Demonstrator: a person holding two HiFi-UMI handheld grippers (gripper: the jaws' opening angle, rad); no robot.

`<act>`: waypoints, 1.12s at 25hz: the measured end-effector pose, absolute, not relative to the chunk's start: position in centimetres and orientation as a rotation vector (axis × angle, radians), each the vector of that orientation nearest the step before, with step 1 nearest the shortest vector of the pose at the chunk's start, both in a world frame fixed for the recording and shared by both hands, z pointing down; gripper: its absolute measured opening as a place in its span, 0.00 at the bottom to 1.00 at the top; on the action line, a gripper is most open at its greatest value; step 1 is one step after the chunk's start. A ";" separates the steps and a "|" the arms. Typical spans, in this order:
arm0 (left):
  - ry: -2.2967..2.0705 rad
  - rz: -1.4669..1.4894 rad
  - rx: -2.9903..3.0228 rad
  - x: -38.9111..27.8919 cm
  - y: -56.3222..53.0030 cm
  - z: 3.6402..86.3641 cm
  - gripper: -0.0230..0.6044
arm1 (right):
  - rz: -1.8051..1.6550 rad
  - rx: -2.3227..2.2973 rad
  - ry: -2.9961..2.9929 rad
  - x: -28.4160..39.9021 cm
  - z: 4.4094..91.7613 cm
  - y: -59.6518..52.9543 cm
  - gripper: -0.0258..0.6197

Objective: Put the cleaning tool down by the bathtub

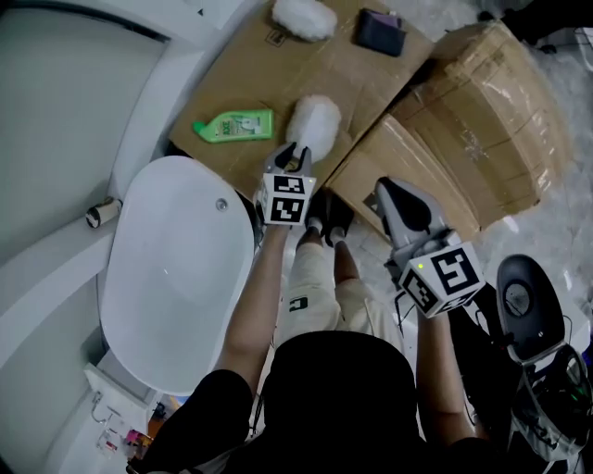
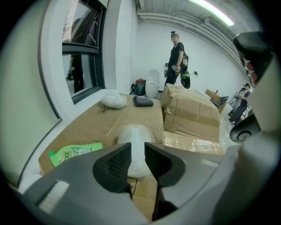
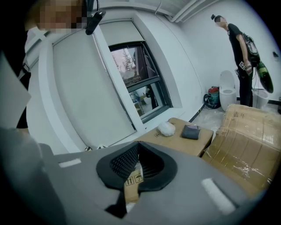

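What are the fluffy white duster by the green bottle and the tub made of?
Duster: seemingly soft synthetic fleece or microfibre, matte; its pile looks shaggy. Tub: hard, glossy white, perhaps acrylic or enamel; smooth, with a soft sheen.

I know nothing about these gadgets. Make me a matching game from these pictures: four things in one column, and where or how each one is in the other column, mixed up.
Things:
1. green bottle
2. dark pouch
3. right gripper
4. fluffy duster

Place or state:
A. jaws shut, nothing held
B. gripped by the left gripper
C. lying on its side on the flat cardboard, near the bathtub
D. far end of the cardboard, beside a white fluffy ball

Pairs: 1-C, 2-D, 3-A, 4-B
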State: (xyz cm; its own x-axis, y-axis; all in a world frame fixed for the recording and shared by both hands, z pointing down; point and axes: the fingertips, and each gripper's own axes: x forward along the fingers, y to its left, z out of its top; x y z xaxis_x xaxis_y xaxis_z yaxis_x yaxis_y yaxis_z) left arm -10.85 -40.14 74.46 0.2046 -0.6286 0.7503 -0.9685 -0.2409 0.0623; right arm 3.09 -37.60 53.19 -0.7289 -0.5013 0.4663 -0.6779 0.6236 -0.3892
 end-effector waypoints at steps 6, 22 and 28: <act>-1.499 0.830 1.960 -10.5 -39.6 70.8 0.18 | 0.789 0.944 -2.566 3.7 51.4 -37.5 0.05; -1.590 0.753 2.013 -12.0 -37.0 61.6 0.11 | 0.726 0.870 -2.602 1.2 48.7 -36.2 0.05; -1.609 0.712 2.041 -13.5 -34.8 59.0 0.08 | 0.704 0.901 -2.608 -0.2 47.4 -33.9 0.05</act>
